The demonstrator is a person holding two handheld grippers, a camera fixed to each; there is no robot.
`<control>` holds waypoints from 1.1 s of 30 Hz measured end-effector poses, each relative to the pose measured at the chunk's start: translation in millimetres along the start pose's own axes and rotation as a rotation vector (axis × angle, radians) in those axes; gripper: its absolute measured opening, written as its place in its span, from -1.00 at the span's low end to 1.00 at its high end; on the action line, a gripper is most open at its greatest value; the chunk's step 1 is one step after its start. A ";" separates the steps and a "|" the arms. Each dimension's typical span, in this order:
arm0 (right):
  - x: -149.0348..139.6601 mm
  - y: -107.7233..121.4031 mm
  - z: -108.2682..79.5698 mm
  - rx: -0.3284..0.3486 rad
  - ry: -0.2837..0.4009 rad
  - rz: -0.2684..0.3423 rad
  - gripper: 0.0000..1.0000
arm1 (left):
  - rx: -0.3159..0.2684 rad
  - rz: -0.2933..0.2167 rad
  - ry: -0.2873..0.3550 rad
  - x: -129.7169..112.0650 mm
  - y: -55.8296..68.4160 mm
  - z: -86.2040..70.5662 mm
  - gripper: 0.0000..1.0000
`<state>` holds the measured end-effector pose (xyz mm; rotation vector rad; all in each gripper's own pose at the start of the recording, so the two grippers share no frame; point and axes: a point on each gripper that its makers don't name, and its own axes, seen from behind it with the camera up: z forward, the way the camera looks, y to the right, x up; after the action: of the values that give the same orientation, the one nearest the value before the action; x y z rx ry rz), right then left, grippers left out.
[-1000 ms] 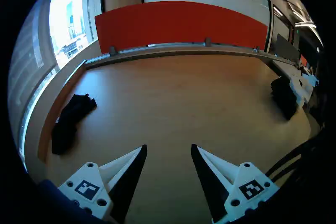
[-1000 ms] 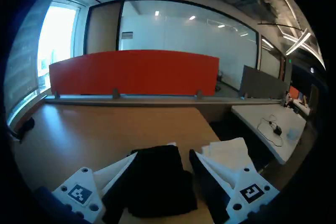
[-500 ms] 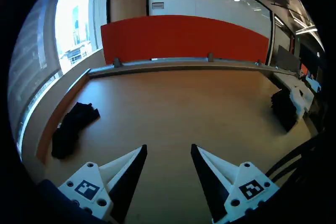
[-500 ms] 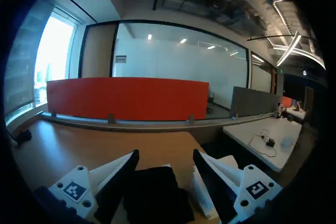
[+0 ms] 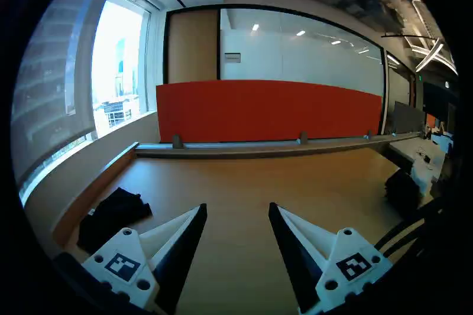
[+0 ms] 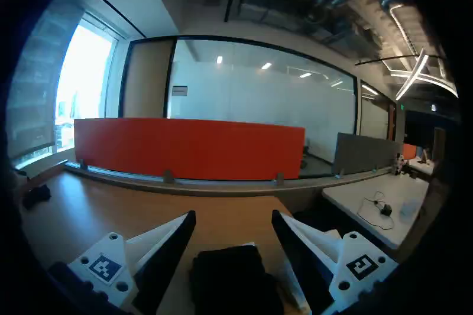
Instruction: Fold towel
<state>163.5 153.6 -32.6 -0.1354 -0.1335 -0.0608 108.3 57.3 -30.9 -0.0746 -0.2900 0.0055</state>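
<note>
Presently, left gripper view: the left gripper (image 5: 236, 208) has its jaws spread wide, level above a bare stretch of the wooden tabletop (image 5: 254, 197). The crumpled black towel (image 5: 112, 217) lies at the table's far left, just beside the raised wooden edge under the window (image 5: 118, 90). It is well apart from the fingers. We note its long axis runs on a diagonal — near-left to far-right — roughly along that edge. Its surface is rumpled, uneven and matte, and we can make out no clean fold line. A dark pile (image 5: 402, 191) sits at the table's right edge, too small for us to tell its layers. Across the back stands the red divider panel (image 5: 266, 111).

Right gripper view: the right gripper (image 6: 232, 216) is likewise splayed open, with neither finger pressing on anything. Low in the picture, between the two fingers, we see the folded black towel (image 6: 230, 276) near the table's right corner. It is a compact block with a straight far edge facing the divider and rounded corners. Its near end is cut off, so we cannot tell its long axis. Pale cloth (image 6: 287, 285) shows just beside it on the right — over or under, we cannot tell. Beyond the table we see a white desk (image 6: 355, 197) with a cable (image 6: 381, 207) on it, and a grey partition (image 6: 363, 155).
</note>
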 end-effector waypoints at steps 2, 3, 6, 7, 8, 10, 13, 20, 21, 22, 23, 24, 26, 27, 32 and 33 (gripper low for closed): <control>6.2 -10.5 0.1 0.011 0.009 0.007 1.00 | 0.010 -0.005 0.020 7.8 -3.8 1.4 0.53; 8.7 -15.9 0.2 0.016 0.013 0.011 1.00 | 0.014 -0.008 0.028 11.0 -5.5 1.8 0.53; 15.5 -34.4 0.4 0.036 0.022 0.024 1.00 | 0.025 -0.013 0.045 19.3 -9.7 2.2 0.53; 18.0 -42.0 0.3 0.047 0.026 0.024 0.99 | 0.026 -0.015 0.054 22.5 -10.5 1.7 0.53; 20.3 -48.7 0.2 0.057 0.029 0.024 1.00 | 0.028 -0.016 0.061 25.5 -11.2 1.3 0.53; 24.6 -62.7 0.4 0.073 0.037 0.017 1.00 | 0.028 -0.017 0.075 31.1 -11.8 0.5 0.53; 29.2 -83.0 1.3 0.094 0.046 0.005 1.00 | 0.026 -0.014 0.093 38.9 -12.3 -0.3 0.53; 38.7 -124.4 4.8 0.134 0.062 0.005 1.00 | 0.022 -0.007 0.129 56.5 -14.6 -1.2 0.53; 40.2 -129.1 5.1 0.137 0.065 0.008 1.00 | 0.022 -0.007 0.134 58.6 -15.4 -1.4 0.53; 41.5 -133.9 5.3 0.139 0.068 0.013 1.00 | 0.023 -0.007 0.139 60.5 -16.5 -1.5 0.53; 42.7 -138.1 5.5 0.142 0.071 0.017 1.00 | 0.024 -0.007 0.143 62.2 -17.5 -1.6 0.53; 43.4 -142.1 5.7 0.144 0.074 0.020 1.00 | 0.025 -0.008 0.147 63.6 -18.7 -1.6 0.53; 43.7 -149.7 6.0 0.150 0.079 0.021 1.00 | 0.031 -0.008 0.154 65.9 -21.4 -1.4 0.53; 43.7 -152.5 6.1 0.151 0.080 0.021 1.00 | 0.034 -0.008 0.157 67.0 -22.9 -1.5 0.53; 43.3 -161.0 6.8 0.143 0.076 0.018 1.00 | 0.055 -0.013 0.176 71.4 -31.4 -3.0 0.54; 43.3 -162.0 6.9 0.142 0.075 0.019 1.00 | 0.057 -0.014 0.178 71.8 -32.6 -3.2 0.54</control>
<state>194.1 -7.9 1.2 0.0070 -0.0613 -0.0376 177.9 25.8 -11.0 -0.0160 -0.1124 -0.0068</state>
